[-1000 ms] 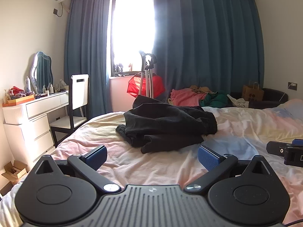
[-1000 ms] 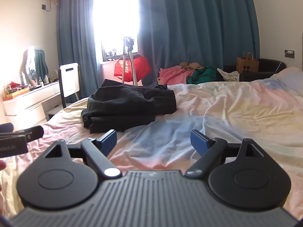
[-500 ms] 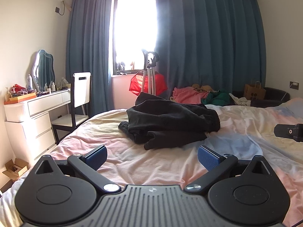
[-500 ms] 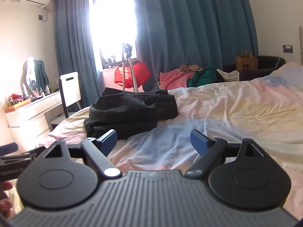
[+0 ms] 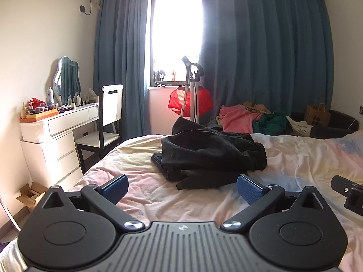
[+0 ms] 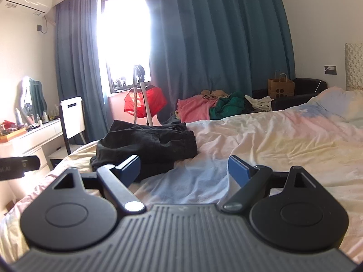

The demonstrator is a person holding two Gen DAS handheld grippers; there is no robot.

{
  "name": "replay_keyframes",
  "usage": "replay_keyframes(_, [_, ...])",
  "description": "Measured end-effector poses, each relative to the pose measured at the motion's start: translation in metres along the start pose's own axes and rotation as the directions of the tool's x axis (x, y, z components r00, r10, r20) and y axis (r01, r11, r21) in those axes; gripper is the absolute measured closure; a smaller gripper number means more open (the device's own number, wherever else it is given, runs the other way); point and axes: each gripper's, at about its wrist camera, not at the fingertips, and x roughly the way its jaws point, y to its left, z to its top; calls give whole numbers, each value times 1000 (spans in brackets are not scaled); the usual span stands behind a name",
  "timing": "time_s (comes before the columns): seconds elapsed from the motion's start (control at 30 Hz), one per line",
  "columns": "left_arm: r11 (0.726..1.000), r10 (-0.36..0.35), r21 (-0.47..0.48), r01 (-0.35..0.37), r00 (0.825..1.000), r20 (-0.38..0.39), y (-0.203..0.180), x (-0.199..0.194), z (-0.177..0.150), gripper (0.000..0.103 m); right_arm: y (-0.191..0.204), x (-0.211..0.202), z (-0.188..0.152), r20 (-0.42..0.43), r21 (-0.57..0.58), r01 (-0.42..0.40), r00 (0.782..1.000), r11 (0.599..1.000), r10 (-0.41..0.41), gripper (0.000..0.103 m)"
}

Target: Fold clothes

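Note:
A black garment [image 5: 211,156] lies folded in a thick bundle on the pastel bedsheet [image 5: 301,158], near the bed's far left corner. In the right wrist view the same black garment [image 6: 149,145] sits ahead and to the left. My left gripper [image 5: 182,187] hovers open just short of the bundle, nothing between its blue pads. My right gripper [image 6: 183,171] is open too, over bare bedsheet [image 6: 272,142] to the right of the bundle. Each gripper's tip shows at the edge of the other's view.
A pile of pink and green clothes [image 5: 251,119] lies beyond the bed by the blue curtains. A garment steamer with a red item [image 5: 191,100] stands at the window. A white dresser [image 5: 56,140] and chair [image 5: 106,122] stand at the left. A pillow [image 6: 340,104] lies far right.
Both cameras have tilted and risen slightly, showing more of the room. The right gripper's view has swung so the black garment sits further left. The garment itself has not moved.

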Motion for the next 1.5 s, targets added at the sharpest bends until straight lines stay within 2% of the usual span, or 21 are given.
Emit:
replay_keyframes(0.07, [1000,0,29,-1,1000,30,-1,-2,2,1,1,1,7,8,-4,2,1000,1000,-2,17])
replay_keyframes(0.17, [995,-10,97,7,999,30,-6,5,-2,1,2,9,14,10,-20,18,1000,1000,-17,17])
replay_keyframes(0.27, [990,-23,140,15,998,51,-10,16,-14,1,-4,27,24,-18,23,88,996,996,-88,17])
replay_keyframes(0.33, [985,-30,170,23,999,41,-16,30,-21,1,-11,44,28,-81,65,165,984,984,-159,17])
replay_keyframes(0.43, [982,-56,180,53,998,15,-26,62,-28,1,-23,57,25,-99,82,184,979,979,-176,17])
replay_keyframes(0.5, [983,-77,168,76,997,-2,-35,86,-29,1,-26,62,20,-113,50,210,973,976,-203,17])
replay_keyframes(0.6, [984,-122,120,130,990,-73,-58,155,-25,1,-33,70,14,-113,47,220,970,974,-213,17])
replay_keyframes(0.7, [985,-119,115,132,986,-112,-91,219,-22,1,-44,77,8,-94,82,208,975,975,-201,17])
replay_keyframes(0.77, [981,-113,147,129,987,-116,-124,267,-18,1,-49,86,3,-86,68,227,971,971,-221,17])
replay_keyframes(0.87, [974,-139,164,154,985,-98,-168,323,-8,1,-56,105,-9,-94,53,291,954,955,-286,17])
replay_keyframes(1.03, [966,-139,212,150,988,-66,-258,419,9,1,-75,138,-22,-119,123,309,948,943,-295,17])
replay_keyframes(1.13, [964,-142,218,150,988,-53,-297,460,11,1,-84,154,-31,-127,137,322,944,937,-306,17])
replay_keyframes(1.2, [957,-97,265,115,992,-79,-326,492,6,1,-92,166,-37,-151,152,333,938,931,-311,17])
replay_keyframes(1.27, [944,-38,322,72,993,-112,-348,518,-1,7,-100,176,-43,-182,182,338,935,923,-306,17])
replay_keyframes(1.33, [952,6,305,31,993,-117,-352,536,-6,18,-102,181,-46,-190,184,347,930,919,-313,17])
replay_keyframes(1.4, [964,64,264,-29,990,-126,-347,550,-8,20,-100,182,-47,-184,167,346,931,923,-316,17])
replay_keyframes(1.43, [968,75,250,-38,987,-140,-344,556,-9,25,-99,183,-48,-180,158,345,931,925,-317,17])
replay_keyframes(1.5, [978,51,210,-11,982,-183,-329,563,-9,40,-98,181,-48,-172,161,332,937,929,-305,17])
